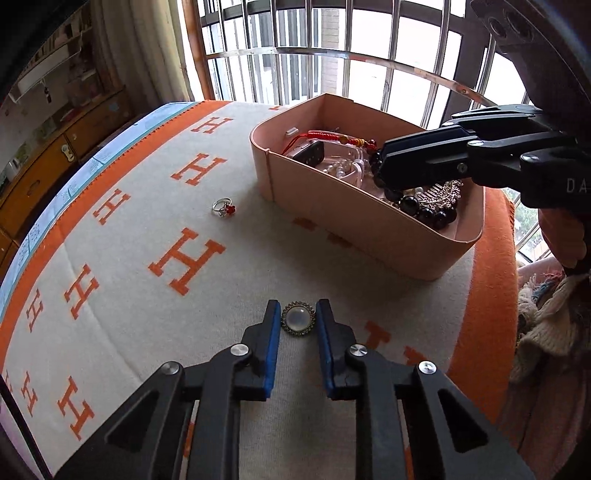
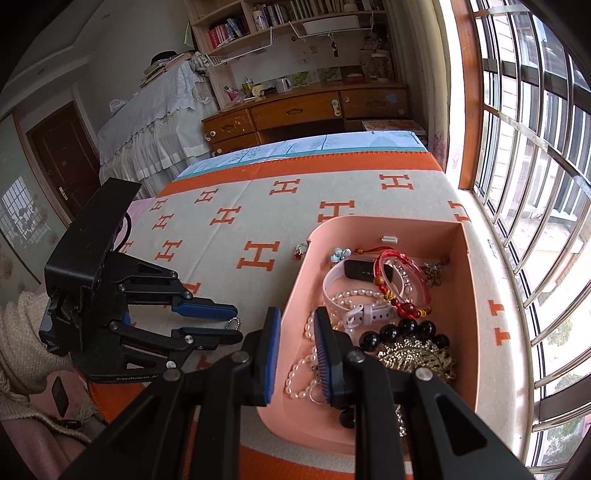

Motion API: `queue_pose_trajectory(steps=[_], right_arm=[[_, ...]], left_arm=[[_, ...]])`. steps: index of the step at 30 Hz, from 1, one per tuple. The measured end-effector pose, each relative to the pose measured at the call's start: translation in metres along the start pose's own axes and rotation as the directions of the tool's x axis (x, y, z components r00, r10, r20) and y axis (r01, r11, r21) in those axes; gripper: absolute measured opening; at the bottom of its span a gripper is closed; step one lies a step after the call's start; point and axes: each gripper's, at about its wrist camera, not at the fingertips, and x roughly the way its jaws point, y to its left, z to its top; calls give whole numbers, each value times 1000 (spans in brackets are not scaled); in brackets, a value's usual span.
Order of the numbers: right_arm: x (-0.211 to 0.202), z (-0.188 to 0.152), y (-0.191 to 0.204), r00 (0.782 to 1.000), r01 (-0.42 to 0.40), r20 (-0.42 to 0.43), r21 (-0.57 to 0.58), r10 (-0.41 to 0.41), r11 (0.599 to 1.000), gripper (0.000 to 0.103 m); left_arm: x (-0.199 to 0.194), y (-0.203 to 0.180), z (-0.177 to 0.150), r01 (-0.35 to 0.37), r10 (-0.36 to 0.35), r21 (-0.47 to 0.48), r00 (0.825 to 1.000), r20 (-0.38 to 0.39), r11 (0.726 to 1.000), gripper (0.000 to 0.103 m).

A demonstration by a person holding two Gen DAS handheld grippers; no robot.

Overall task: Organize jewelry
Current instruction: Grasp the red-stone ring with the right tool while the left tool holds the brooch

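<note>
Left tongs (image 1: 297, 314) nipping brooch (image 1: 298, 318) on orange H-blanket (image 1: 147, 229) by barred window (image 1: 332, 55); right tongs (image 2: 295, 325) ajar, empty.

An orange-bordered blanket (image 2: 332, 192) covers the table beside barred windows (image 2: 524, 155), wooden drawers (image 2: 295, 114) and what looks like bookshelves (image 2: 280, 18) behind.
</note>
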Motion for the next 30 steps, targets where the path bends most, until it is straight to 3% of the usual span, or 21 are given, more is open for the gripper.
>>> queue_pose_trajectory(steps=[4, 11, 15, 18, 22, 24, 26, 30], right_arm=[[0, 1, 3, 1000, 3, 4, -12, -3, 1000, 19], [5, 12, 13, 1000, -1, 3, -24, 2, 1000, 19], [18, 27, 23, 1000, -17, -9, -3, 17, 1000, 19], [31, 41, 32, 999, -20, -40, 32, 21, 999, 19], [59, 66, 36, 989, 32, -145, 127, -13, 991, 19], [76, 84, 35, 972, 87, -232, 163, -48, 983, 19], [95, 102, 35, 938, 157, -331, 151, -100, 976, 19], [124, 122, 39, 851, 273, -479, 56, -215, 960, 19]], left_arm=[[0, 3, 0, -3, 3, -37, 1000, 7, 999, 17], [-19, 11, -1, -113, 117, -164, 993, 21, 980, 17], [-39, 30, -4, -163, 178, -302, 984, 23, 939, 17], [-55, 50, -11, -184, 213, -411, 977, 25, 893, 17], [-68, 80, -21, -193, 226, -517, 974, 1, 834, 17], [-70, 92, -25, -191, 219, -542, 976, -14, 818, 17], [-71, 100, -29, -184, 210, -554, 977, -17, 812, 17], [-75, 108, -33, -160, 197, -571, 980, 3, 806, 17]])
